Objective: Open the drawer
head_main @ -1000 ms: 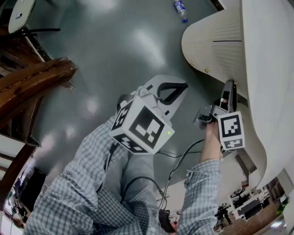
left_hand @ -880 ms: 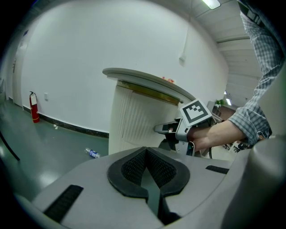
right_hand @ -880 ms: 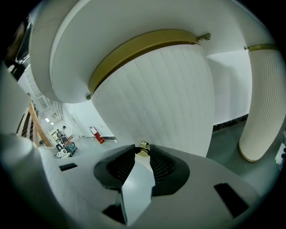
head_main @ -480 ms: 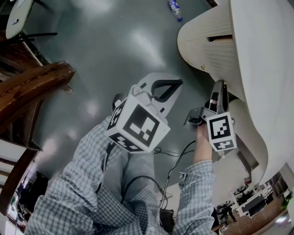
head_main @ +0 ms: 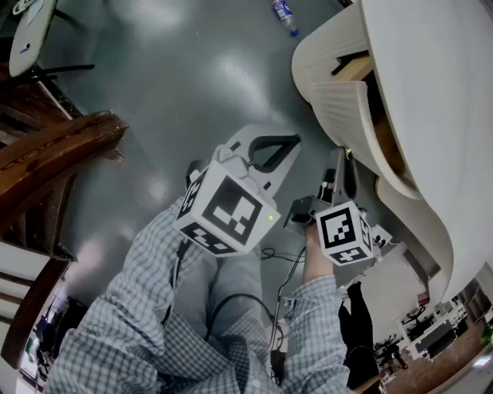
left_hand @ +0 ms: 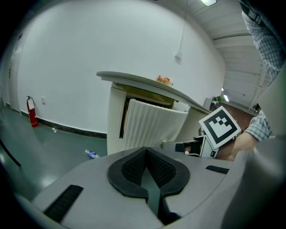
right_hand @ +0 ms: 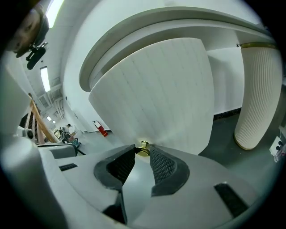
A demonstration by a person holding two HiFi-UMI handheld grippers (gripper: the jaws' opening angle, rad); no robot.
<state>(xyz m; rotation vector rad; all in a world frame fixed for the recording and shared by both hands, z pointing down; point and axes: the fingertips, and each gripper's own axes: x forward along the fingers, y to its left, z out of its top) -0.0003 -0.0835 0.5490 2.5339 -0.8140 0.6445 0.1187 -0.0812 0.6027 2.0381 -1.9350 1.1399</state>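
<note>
The drawer's ribbed white front (head_main: 344, 114) stands pulled out from the curved white cabinet (head_main: 431, 131), showing a wooden inside edge (head_main: 356, 68). My right gripper (head_main: 340, 159) is shut on the small brass knob (right_hand: 142, 149) at the lower edge of that front (right_hand: 156, 89); both pads pinch it at their tips. My left gripper (head_main: 286, 143) hangs over the floor to the left of the right one, shut with nothing between its pads (left_hand: 134, 166). From the left gripper view the drawer (left_hand: 152, 129) juts out beside the right gripper's marker cube (left_hand: 219, 127).
A plastic bottle (head_main: 283, 15) lies on the grey floor beyond the cabinet. Dark wooden furniture (head_main: 54, 146) stands at the left. A red fire extinguisher (left_hand: 31, 112) is against the far wall. Cables (head_main: 285, 262) trail near my legs.
The right gripper has drawn back toward me with the knob, and the drawer has slid out from nearly flush to well open. The left gripper has stayed almost still.
</note>
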